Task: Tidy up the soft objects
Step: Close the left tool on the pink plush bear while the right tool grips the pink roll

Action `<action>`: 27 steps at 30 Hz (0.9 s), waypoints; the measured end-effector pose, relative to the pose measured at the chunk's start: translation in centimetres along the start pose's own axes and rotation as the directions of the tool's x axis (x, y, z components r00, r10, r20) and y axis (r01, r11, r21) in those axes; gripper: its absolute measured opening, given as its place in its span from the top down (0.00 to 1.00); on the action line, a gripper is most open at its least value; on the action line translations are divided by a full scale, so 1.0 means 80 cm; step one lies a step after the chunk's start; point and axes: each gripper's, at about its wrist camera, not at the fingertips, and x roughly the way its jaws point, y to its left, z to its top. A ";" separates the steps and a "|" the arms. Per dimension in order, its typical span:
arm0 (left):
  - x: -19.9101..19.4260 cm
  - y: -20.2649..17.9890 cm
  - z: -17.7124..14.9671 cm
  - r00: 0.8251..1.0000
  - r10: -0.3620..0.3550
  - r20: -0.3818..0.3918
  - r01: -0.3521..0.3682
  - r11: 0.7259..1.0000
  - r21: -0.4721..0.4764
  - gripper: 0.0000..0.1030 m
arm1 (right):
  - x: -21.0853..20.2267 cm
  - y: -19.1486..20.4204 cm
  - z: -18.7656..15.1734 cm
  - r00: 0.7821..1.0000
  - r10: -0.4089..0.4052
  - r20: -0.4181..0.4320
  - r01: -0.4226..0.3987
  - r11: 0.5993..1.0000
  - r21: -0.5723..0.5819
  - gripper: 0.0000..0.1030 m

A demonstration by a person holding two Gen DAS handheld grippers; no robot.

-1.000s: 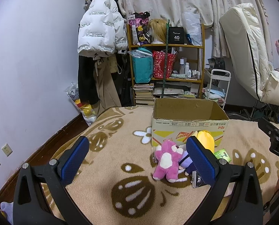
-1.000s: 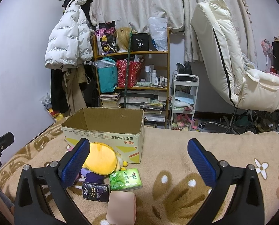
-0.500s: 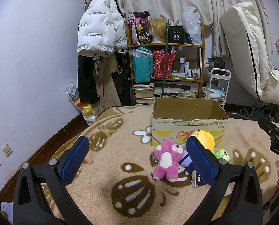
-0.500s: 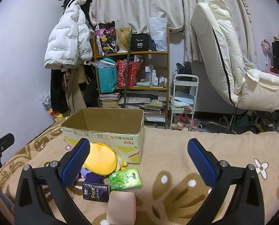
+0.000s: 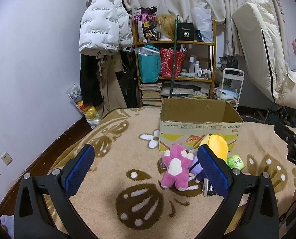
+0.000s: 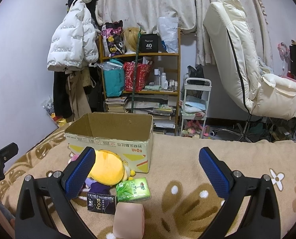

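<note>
Nearest the right gripper (image 6: 147,171) is a pale pink cube (image 6: 129,220) on the patterned blanket (image 6: 187,179), low between its blue pads. The jaws are spread wide and hold nothing. Just past the cube lie a dark tissue pack (image 6: 101,202) and a green tissue pack (image 6: 133,189), side by side and touching. Behind them a yellow plush (image 6: 106,168) rests over a purple toy (image 6: 96,186) (mostly hidden), leaning against the front of the cardboard box (image 6: 112,139).

The left gripper (image 5: 146,169) is also wide open and empty, held above the blanket. A pink plush bear (image 5: 176,168) lies just inside its right pad, beside the purple toy and in front of the box, whose top is open; no contents are visible inside it.

Beyond the box stand a wooden shelf (image 5: 173,63) crowded with bags and bottles, a white puffer jacket (image 5: 104,25) hanging to its left, a small white cart (image 6: 195,103), and a cream chair (image 6: 245,59) tilted back at the right.
</note>
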 end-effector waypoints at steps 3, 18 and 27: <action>0.010 -0.003 -0.003 1.000 -0.002 -0.031 0.002 1.000 0.010 0.01 | 0.007 0.005 0.000 1.000 0.005 -0.027 -0.005 1.000 -0.004 0.00; 0.072 -0.024 -0.005 0.982 -0.034 -0.188 0.044 0.998 0.048 0.01 | 0.049 0.005 -0.014 0.974 0.059 -0.221 -0.053 0.998 0.033 0.00; 0.115 -0.038 -0.010 0.954 -0.065 -0.291 0.086 0.994 0.060 0.01 | 0.081 0.020 -0.027 0.943 0.084 -0.321 -0.085 0.996 0.011 0.00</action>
